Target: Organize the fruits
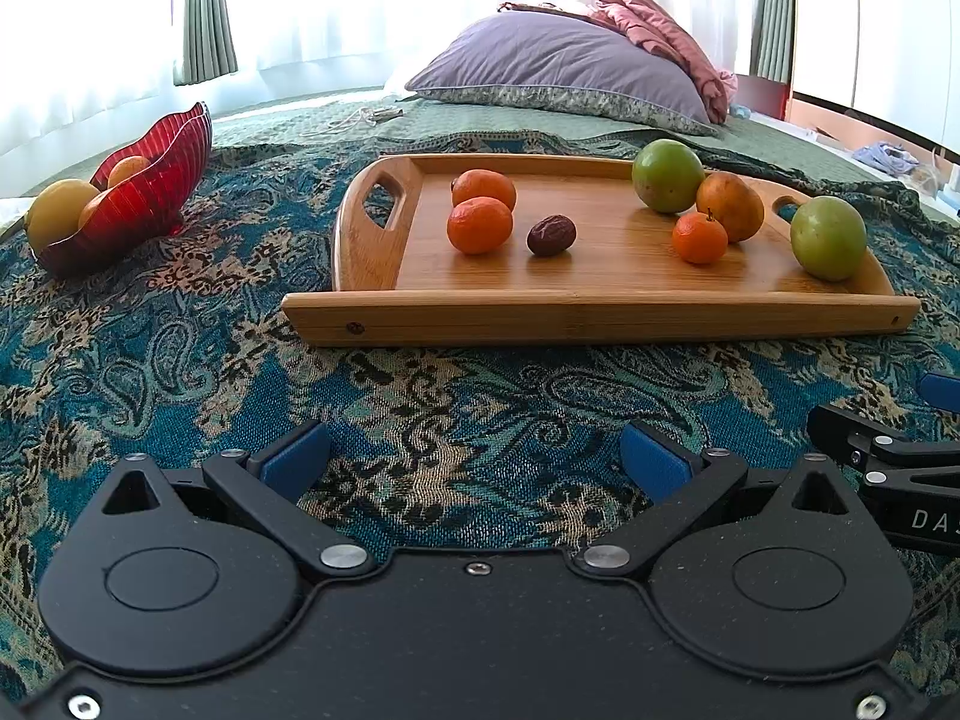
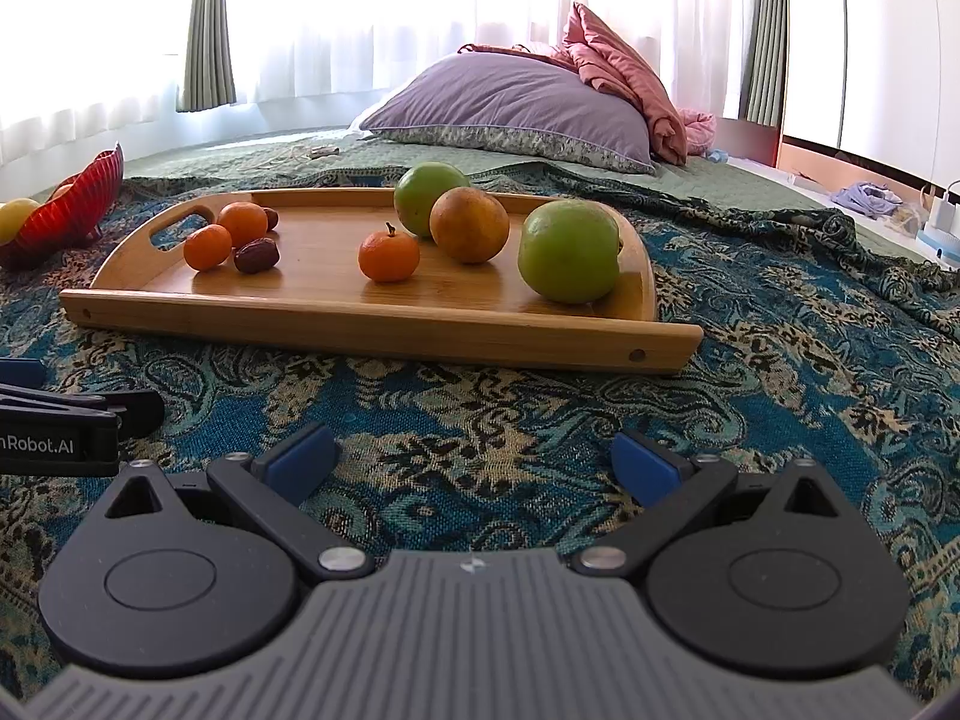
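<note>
We hold both grippers, left and right, spread wide and grasping nothing. The wooden tray of fruit sits at twelve o'clock, the red bowl at ten.

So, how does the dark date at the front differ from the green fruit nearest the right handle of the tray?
The date is dark brown, wrinkled and oval; the green fruit is smooth and round. The date is far smaller. It lies beside the left mandarins; the green fruit sits at the right end. Both rest on the wooden tray.

Bare cloth leads to the tray's raised rim, seemingly unobstructed.
</note>
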A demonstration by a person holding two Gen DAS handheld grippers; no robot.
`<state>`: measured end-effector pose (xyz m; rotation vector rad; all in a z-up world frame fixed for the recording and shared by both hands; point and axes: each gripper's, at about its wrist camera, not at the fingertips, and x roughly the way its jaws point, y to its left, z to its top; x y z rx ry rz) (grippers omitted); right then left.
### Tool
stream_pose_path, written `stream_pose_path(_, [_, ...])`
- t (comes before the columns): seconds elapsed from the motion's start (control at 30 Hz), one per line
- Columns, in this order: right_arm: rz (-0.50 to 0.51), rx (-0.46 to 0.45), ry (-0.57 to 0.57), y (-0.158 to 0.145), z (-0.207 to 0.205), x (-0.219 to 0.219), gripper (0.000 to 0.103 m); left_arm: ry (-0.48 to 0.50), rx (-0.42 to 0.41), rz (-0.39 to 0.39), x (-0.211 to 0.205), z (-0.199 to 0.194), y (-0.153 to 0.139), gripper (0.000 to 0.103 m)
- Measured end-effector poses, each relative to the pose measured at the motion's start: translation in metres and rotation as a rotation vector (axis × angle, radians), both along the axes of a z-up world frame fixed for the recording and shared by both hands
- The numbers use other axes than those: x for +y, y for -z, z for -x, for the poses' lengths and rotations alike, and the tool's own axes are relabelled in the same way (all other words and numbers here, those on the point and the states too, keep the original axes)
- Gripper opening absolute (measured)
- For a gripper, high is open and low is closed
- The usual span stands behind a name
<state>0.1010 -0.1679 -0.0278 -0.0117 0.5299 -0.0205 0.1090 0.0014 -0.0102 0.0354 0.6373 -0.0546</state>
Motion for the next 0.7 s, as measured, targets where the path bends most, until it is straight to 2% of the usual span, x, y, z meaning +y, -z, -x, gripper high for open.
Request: stream_pose_path(0.7, [0.005, -0.005, 0.003, -0.0003, 0.0008, 0.0002, 0.103, 0.000, -0.002, 0.000, 0.0001, 0.0011, 0.0005, 0.103])
